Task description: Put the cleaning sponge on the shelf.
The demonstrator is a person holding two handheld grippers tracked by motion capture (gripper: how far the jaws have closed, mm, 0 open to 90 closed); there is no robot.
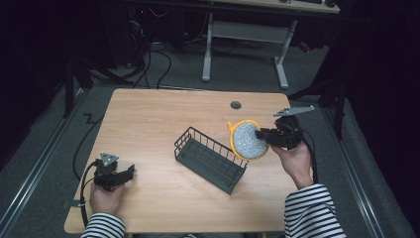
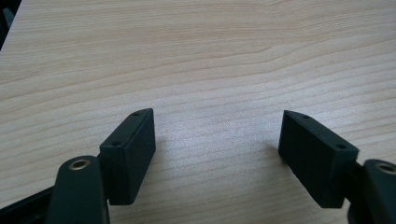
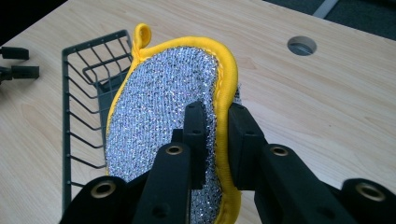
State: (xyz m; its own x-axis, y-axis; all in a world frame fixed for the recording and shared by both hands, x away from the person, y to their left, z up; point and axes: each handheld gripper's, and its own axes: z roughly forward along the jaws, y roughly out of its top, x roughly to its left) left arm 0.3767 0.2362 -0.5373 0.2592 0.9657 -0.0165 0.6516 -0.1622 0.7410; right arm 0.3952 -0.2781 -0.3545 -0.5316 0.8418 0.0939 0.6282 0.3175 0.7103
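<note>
Here the right gripper [image 1: 263,134] has its jaws pinching a round silver scouring pad with a yellow rim [image 3: 163,116], held in the air beside a dark wire basket [image 1: 210,159] on the light wooden surface [image 1: 148,129]. The left gripper [image 2: 217,140] rests there, jaws spread.

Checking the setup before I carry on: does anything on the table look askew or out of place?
Nothing looks spilled or damaged. The wire basket sits at an angle to the table edges, upright. The silver scrubbing pad with yellow trim is off the table, clamped on edge in the right tool beside the basket. The left tool is open over bare wood.
</note>
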